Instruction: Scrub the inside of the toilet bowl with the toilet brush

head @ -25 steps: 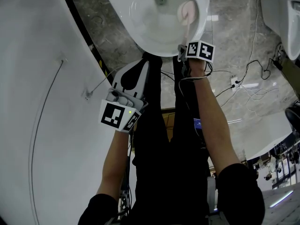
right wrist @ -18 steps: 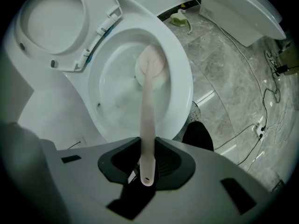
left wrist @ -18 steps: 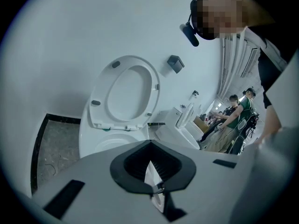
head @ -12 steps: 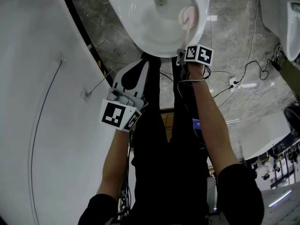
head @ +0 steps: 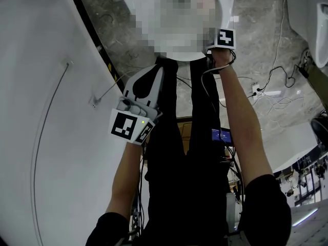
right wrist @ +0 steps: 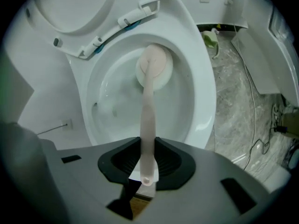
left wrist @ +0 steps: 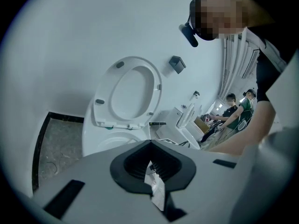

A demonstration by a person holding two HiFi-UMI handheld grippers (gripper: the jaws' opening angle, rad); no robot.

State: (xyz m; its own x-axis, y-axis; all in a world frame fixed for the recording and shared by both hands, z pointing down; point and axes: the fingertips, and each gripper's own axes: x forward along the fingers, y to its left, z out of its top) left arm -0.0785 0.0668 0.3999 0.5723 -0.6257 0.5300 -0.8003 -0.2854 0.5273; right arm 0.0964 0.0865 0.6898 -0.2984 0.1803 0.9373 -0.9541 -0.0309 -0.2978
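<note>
The toilet brush (right wrist: 148,108) is clamped near the end of its handle between the fingers of the right gripper (right wrist: 148,148). Its pale head rests low inside the toilet bowl (right wrist: 203,101), straight ahead of the fingertips, and the raised seat (right wrist: 70,13) stands beyond. The left gripper (left wrist: 150,148) has its fingers pressed together on nothing.
</note>
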